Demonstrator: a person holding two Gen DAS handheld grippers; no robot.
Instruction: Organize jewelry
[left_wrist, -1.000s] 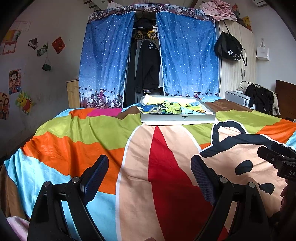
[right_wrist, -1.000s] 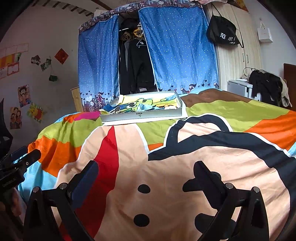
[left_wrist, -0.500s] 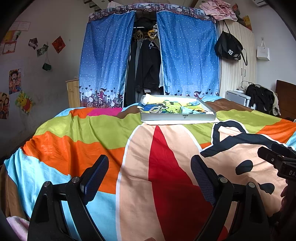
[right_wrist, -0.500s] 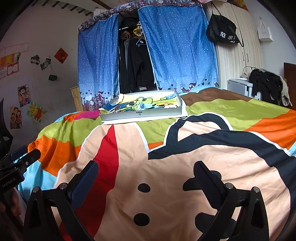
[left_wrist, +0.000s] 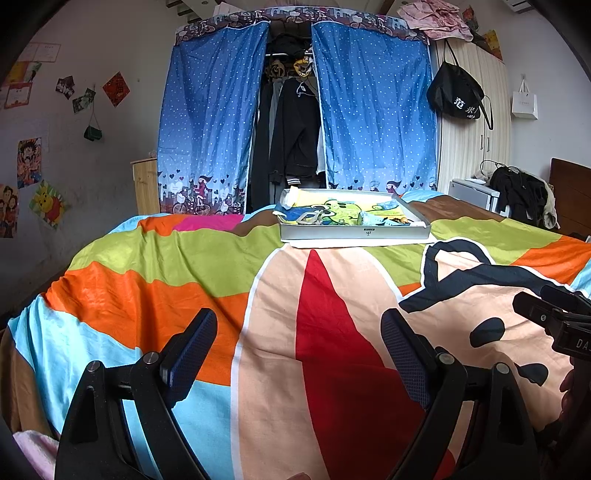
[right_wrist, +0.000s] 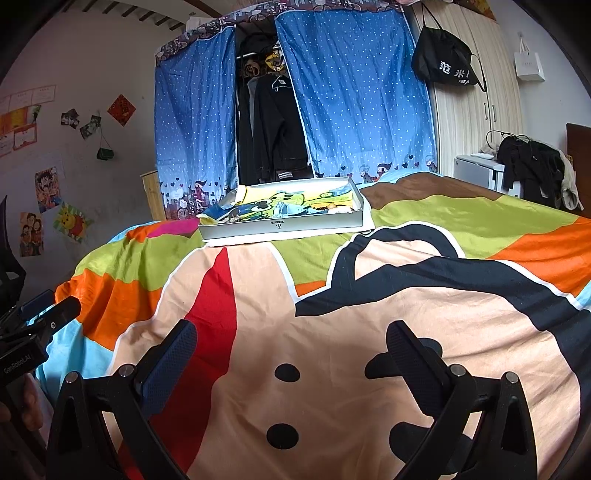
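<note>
A shallow white tray (left_wrist: 354, 233) (right_wrist: 280, 226) lies at the far end of the bed, lined with a yellow and blue cartoon cloth. Small items lie in it, too small to tell apart. My left gripper (left_wrist: 298, 334) is open over the near part of the bedspread, nothing between its fingers. My right gripper (right_wrist: 291, 343) is open too, hovering over the black-dotted peach patch. Both are far short of the tray. The right gripper's side shows at the right edge of the left wrist view, and the left gripper's side at the left edge of the right wrist view.
A bright striped cartoon bedspread (left_wrist: 184, 266) covers the bed. Beyond its far edge hangs a blue dotted wardrobe curtain (left_wrist: 373, 110) with dark clothes between its halves. A white cabinet with dark clothing (right_wrist: 532, 170) stands at the right, posters on the left wall.
The right wrist view has shifted slightly, with the tray sitting a little lower and nearer. The left gripper has hardly moved. Both stay open.
</note>
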